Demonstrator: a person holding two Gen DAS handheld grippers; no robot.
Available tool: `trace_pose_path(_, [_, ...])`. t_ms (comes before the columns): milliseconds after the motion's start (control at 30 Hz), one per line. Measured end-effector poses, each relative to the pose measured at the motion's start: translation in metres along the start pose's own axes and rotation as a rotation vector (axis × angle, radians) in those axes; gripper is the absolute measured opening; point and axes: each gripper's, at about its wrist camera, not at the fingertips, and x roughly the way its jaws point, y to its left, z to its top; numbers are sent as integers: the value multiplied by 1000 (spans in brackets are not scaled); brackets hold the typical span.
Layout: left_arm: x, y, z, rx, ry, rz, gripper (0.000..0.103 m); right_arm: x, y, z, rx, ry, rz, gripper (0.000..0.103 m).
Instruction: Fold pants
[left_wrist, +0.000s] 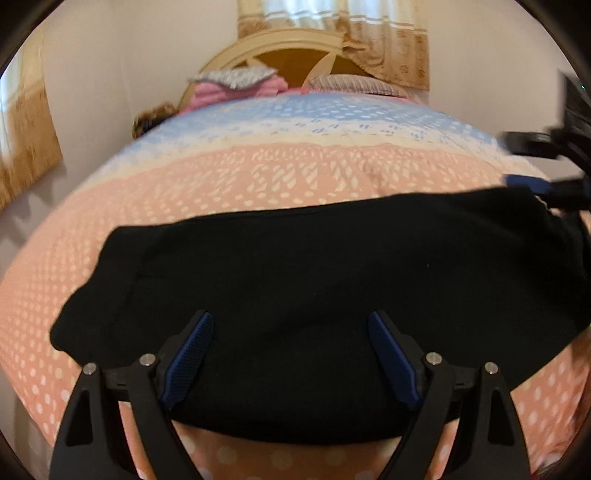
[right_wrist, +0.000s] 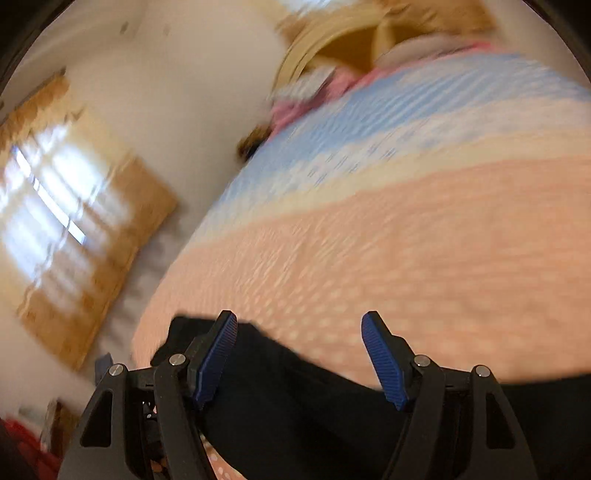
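1. Already the black soft-fabric pants (left_wrist: 295, 288) lie folded into a compact, roughly rectangular bundle on the bed, over the pink dotted part of the bedspread (left_wrist: 258, 177), close to the bed's near edge and running along it.
2. As a judgement, most of the folding looks done: the bundle seems to be several layers thick with fairly even edges, though its left end (left_wrist: 96, 295) is rounded and a little loose. What may be left is one more fold or some tidying of that end; the layers cannot be counted from these views.
3. The left hand-held gripper (left_wrist: 291, 354) hovers over the near part of the bundle, its jaws spread wide and holding nothing.
4. The right hand-held gripper (right_wrist: 299, 354) is over the far edge of the pants in a heavily blurred view, its jaws apart and empty; the cloth lies below, not pinched.
5. No containers show. At the head of the bed, by the cream wooden headboard (left_wrist: 280, 51), lie pillows and pink bedding (left_wrist: 236, 88).
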Motion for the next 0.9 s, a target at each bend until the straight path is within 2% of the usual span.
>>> trace_pose_path(100, [1,5,-1,-18,-2,-13,91,42,27,-15,-67,135,66,71])
trace_pose_path(133, [2,7,-1,-28,-2,-18,93,48,37,-28,-107,174,55,71])
trace_pose_path(300, [4,6,-2,-24,-8,-15,96,47,64,-61,-203,209,27,71])
trace_pose_path(433, [6,7,-1,-25,-13,-20,96,45,66,-63,-228,269,111,71])
trace_pose_path(533, [6,6,-3,-26,-19,-17,96,60,59,-54,-178,253,81,71])
trace_pose_path(633, [6,4,-4,-28,-18,-16,96,91,47,-42,-15,301,200,71])
trace_pose_path(700, [6,4,-4,-29,-19,-18,96,106,56,-38,-16,321,244,73])
trace_pose_path(767, [6,5,-4,-30,-21,-19,97,121,69,-37,-30,381,335,73])
trace_pose_path(900, [6,5,-5,-32,-19,-20,97,140,68,-31,10,403,323,73])
